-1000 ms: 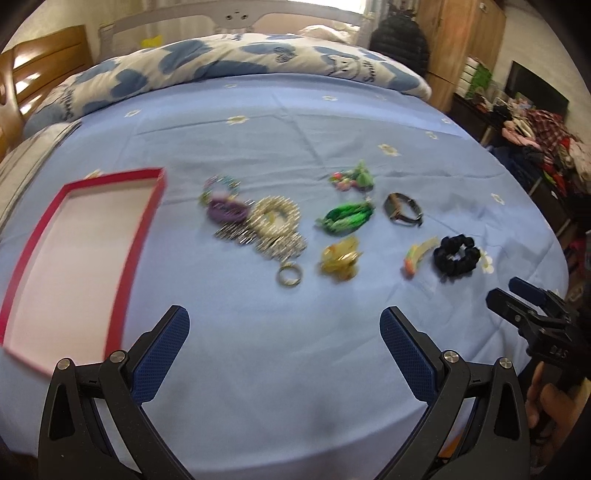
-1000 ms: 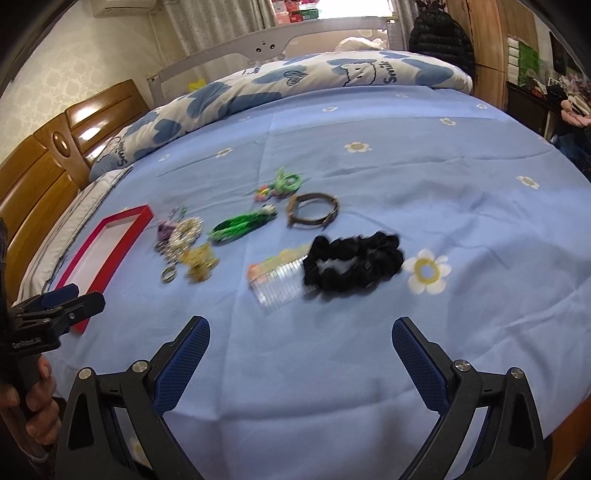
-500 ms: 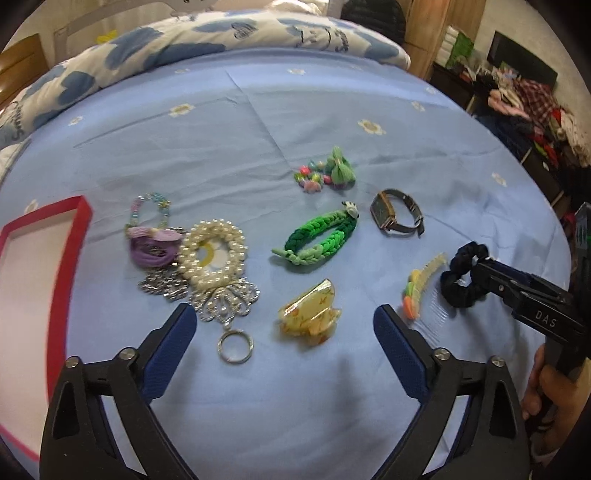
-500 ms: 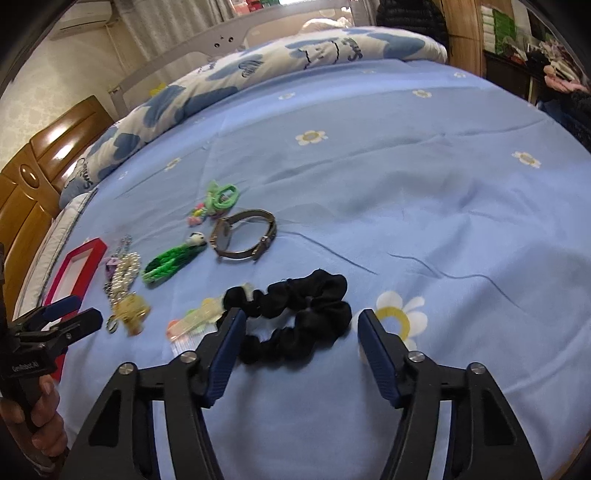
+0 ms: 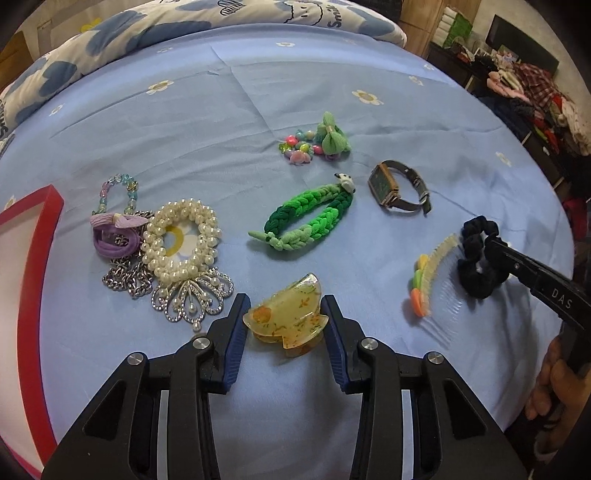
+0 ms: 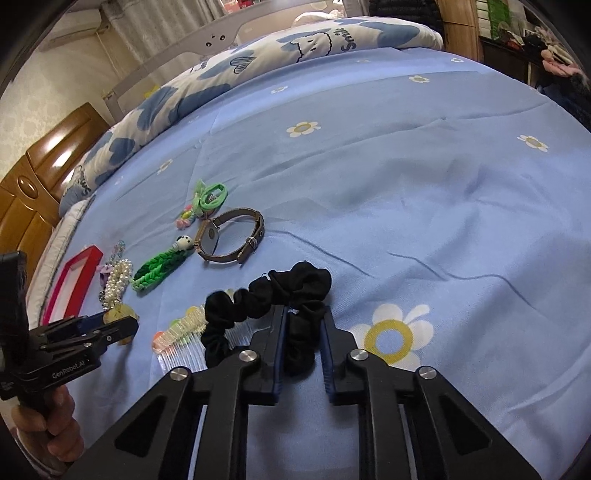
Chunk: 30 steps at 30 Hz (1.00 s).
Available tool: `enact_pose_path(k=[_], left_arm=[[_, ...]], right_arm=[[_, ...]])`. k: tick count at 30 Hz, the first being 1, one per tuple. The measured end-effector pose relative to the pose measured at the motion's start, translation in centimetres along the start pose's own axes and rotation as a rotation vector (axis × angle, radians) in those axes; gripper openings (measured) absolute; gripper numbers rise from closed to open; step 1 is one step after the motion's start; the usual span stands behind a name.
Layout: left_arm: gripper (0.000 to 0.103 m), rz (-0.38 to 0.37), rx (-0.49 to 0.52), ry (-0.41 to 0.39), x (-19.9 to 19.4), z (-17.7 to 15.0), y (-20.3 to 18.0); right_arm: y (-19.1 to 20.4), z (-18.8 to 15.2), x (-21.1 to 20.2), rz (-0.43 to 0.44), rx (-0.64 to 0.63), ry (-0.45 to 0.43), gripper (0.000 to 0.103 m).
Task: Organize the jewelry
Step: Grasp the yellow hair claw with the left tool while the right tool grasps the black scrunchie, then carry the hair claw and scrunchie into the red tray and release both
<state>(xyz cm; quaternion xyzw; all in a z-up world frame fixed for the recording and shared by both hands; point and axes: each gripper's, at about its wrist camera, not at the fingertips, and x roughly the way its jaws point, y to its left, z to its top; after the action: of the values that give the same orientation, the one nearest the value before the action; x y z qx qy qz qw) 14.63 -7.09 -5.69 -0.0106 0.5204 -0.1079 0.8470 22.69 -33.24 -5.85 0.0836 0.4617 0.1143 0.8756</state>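
Observation:
Jewelry lies on a blue bedsheet. My left gripper (image 5: 283, 317) is closed around a yellow hair claw clip (image 5: 286, 319), its pads touching both sides. My right gripper (image 6: 302, 328) is shut on a black scrunchie (image 6: 273, 295), also seen in the left wrist view (image 5: 476, 254). A red-rimmed box (image 5: 26, 266) lies at the far left. Beside it are a pearl bracelet (image 5: 181, 236), a purple hair tie (image 5: 110, 236), a silver chain (image 5: 127, 277) and a brooch (image 5: 192, 295).
A green braided band (image 5: 310, 221), a wristwatch (image 5: 397, 188), a bead bracelet with green bow (image 5: 317, 144) and a clear comb (image 5: 432, 280) lie on the sheet. A rolled duvet (image 5: 184, 22) lies at the back. Clothes and furniture (image 5: 535, 96) stand at the right.
Both grippers moved forward and down and closed: the left onto the yellow claw clip, the right onto the black scrunchie.

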Motion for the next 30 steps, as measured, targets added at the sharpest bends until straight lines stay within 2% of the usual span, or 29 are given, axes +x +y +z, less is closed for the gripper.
enact_pose_path(k=[7, 12, 19, 30], left_arm=[[0.037, -0.022, -0.038, -0.052, -3.4, -0.5, 0.8], [0.037, -0.019, -0.076, -0.095, -6.1, -1.1, 2.6], [0.037, 0.027, -0.155, -0.142, -9.3, -3.1, 6.4], [0.037, 0.14, -0.334, -0.173, -12.9, -7.3, 15.1]], right_arm=[[0.8, 0.3, -2.2, 0.044, 0.013, -0.047, 0.013], [3.2, 0.7, -4.1, 0.108, -0.014, -0.074, 0.013], [8.5, 0.4, -3.7, 0.215, -0.083, -0.051, 0.013], [18.6, -0.9, -1.9, 0.394, -0.215, 0.003, 0.013]])
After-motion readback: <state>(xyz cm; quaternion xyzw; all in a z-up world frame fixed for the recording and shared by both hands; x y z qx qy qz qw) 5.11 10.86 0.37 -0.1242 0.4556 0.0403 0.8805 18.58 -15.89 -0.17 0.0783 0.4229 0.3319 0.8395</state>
